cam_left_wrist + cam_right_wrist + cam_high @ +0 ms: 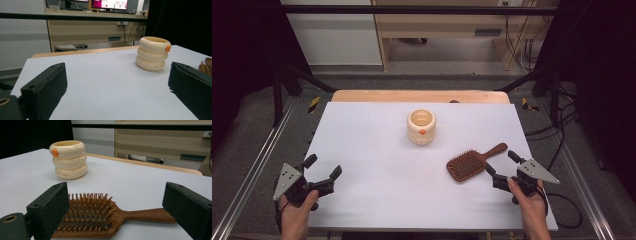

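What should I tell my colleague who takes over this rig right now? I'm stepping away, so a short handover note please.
Left gripper: open, holding nothing, near the table's left front edge.
Right gripper: open, holding nothing, just right of the hairbrush, facing it.
Hairbrush: lies bristles up on the table, handle pointing away to the right.
Cream ringed cup: upright at mid-table, apart from the brush.
Done: nothing gripped yet.
Left: probably grasp the brush; both things untouched.

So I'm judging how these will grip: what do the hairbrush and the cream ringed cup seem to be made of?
The hairbrush looks like wood with a smooth reddish-brown finish: faint grain shows on the handle, and the pale pins look wooden too. The cream ringed cup looks like glossy plastic or glazed ceramic; soft highlights on its stacked rings leave that open. Its orange beak-like knob looks the same.
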`<state>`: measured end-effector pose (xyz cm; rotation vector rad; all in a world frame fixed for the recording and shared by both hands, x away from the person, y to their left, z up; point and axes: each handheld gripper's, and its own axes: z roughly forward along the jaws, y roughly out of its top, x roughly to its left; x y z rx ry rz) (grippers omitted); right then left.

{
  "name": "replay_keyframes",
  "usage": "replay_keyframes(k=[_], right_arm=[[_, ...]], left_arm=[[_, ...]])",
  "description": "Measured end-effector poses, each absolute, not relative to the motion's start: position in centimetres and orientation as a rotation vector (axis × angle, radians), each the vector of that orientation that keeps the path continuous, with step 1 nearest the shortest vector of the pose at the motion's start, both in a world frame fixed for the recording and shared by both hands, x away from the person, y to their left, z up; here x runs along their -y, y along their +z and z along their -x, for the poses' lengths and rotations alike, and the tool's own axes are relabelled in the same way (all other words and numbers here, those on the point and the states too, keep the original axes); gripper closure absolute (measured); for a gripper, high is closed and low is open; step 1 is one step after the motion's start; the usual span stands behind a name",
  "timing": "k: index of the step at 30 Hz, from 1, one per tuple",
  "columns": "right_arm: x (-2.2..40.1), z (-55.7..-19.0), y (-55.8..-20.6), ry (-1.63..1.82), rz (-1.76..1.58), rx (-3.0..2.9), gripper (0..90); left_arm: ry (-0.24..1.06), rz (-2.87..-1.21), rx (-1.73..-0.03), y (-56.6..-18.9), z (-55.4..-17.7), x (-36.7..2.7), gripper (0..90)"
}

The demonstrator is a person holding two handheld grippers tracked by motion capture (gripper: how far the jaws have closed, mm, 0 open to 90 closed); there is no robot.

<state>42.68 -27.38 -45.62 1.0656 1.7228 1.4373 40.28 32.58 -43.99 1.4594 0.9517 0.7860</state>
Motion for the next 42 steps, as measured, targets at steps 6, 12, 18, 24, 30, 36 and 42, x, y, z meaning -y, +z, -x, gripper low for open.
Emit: replay_keyframes(k=[6,12,18,24,30,36,42], right_arm=[[27.2,-42.8,-45.8,1.429,-1.127,-1.738,5.7],[27.2,-42.9,-45.9,1.404,-1.148,-1.744,5.8],[27.1,-43.0,-45.9,1.387,-1.162,-1.735,5.5],[27.2,-43.1,-45.9,1.354,-1.194,-1.717,8.8],[27.1,-43.2,-45.6,1.286,-1.216,-1.748,32.7],[26.3,-43.8,-45.2,1.212,-1.193,-1.817,57.9],[25.7,-45.9,-43.9,1.13,-1.18,-1.88,83.3]], left_arm=[[0.794,-1.446,-0.971,-44.1,-40.4,-32.8,2.5],[0.798,-1.44,-0.98,-44.1,-40.4,-33.0,2.6],[0.796,-1.454,-0.979,-44.2,-40.6,-32.9,2.6],[0.797,-1.459,-0.978,-44.2,-40.6,-32.8,2.6],[0.797,-1.469,-0.976,-44.3,-40.7,-32.7,2.6],[0.806,-1.472,-0.98,-44.3,-40.6,-32.7,2.6],[0.809,-1.472,-0.981,-44.3,-40.6,-32.8,2.8]])
